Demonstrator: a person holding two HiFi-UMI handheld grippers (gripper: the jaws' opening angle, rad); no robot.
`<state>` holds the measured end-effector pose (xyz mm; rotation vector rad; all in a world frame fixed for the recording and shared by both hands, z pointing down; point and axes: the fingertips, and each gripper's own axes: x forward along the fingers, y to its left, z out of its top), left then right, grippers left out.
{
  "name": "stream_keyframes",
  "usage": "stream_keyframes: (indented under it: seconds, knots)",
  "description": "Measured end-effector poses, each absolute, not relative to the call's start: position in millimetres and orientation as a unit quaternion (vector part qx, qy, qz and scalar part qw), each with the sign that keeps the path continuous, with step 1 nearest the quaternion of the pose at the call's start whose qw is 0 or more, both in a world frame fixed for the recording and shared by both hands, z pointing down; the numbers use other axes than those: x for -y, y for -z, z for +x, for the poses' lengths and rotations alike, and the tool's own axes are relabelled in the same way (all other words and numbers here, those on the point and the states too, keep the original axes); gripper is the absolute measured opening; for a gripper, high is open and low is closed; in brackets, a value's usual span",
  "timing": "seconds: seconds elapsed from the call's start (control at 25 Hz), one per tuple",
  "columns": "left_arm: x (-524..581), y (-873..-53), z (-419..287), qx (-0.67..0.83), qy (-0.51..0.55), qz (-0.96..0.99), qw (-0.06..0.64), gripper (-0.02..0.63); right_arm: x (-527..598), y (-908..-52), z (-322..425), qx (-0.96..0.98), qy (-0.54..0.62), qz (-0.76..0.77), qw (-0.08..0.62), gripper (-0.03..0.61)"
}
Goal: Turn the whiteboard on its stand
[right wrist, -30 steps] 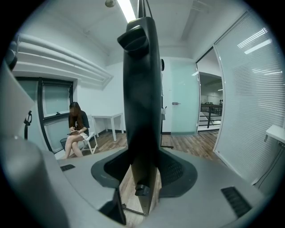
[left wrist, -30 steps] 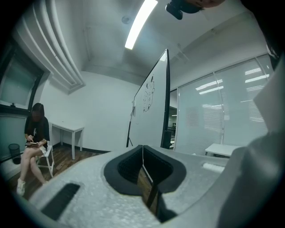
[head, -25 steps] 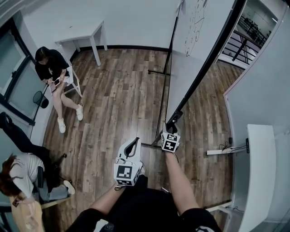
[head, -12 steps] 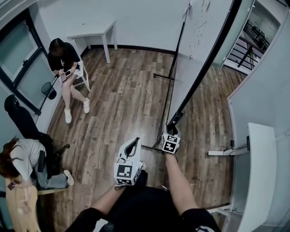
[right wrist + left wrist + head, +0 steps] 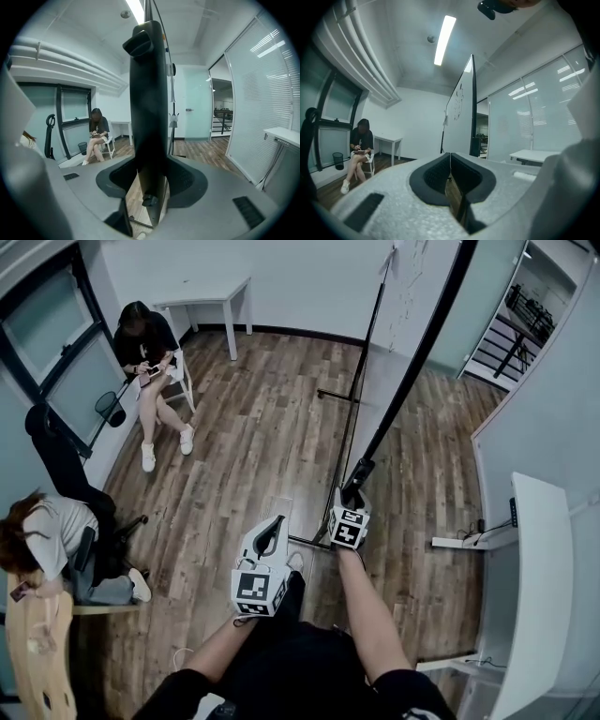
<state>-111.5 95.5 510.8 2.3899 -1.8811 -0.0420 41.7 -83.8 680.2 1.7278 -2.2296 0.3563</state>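
Two grippers and one whiteboard are shown, from the head and from each tool.

Wood-plank floor (image 5: pixel 234 465) fills most of the head view. On it the whiteboard (image 5: pixel 398 343) stands upright on its stand (image 5: pixel 336 396). I see the board almost edge-on. Its black near edge, the longest line in view, rises straight up. The white face runs from that edge away toward the far wall. This face bears faint line drawings and is turned to the left side of the room. In the left gripper view the whiteboard (image 5: pixel 459 117) reads the same way: a thin black upright with the marked face to its left. I cannot tell from these views whether the board is taller than it is wide.

A white desk (image 5: pixel 539 596) lies along the right wall, and a small white table (image 5: pixel 211 292) stands at the far wall. One seated person (image 5: pixel 148 343) is just beside that table. A second person (image 5: pixel 47 540) sits at the lower left.

My right gripper (image 5: pixel 354 493) is at the foot of the board's black edge. In its own view the right gripper (image 5: pixel 150 180) has its jaws clamped on that dark upright (image 5: pixel 149 93). My left gripper (image 5: pixel 275 529) hangs over bare floor, near the right one but apart from the stand. Its own view shows the left gripper (image 5: pixel 450 157) with jaws pressed together and nothing between them.

A dark bin (image 5: pixel 109 406) stands by the window. Its contents are too small to make out.
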Motion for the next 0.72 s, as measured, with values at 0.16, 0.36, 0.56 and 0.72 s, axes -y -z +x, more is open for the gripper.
stream_keyframes:
  seconds: [0.16, 0.36, 0.56, 0.72]
  knots:
    - [-139, -512, -115, 0.62, 0.011, 0.783, 0.051, 0.018, 47, -677, 38, 0.776, -0.12, 0.602, 0.147, 0.192]
    - [-182, -505, -113, 0.62, 0.006, 0.782, 0.055, 0.018, 8, -677, 36, 0.776, -0.123, 0.598, 0.157, 0.192]
    - [-218, -497, -121, 0.623, -0.002, 0.78, 0.057, 0.018, -31, -677, 35, 0.774, -0.127, 0.6, 0.158, 0.192]
    - [-235, -496, -131, 0.622, -0.009, 0.781, 0.062, 0.018, -55, -677, 32, 0.776, -0.123, 0.598, 0.156, 0.192]
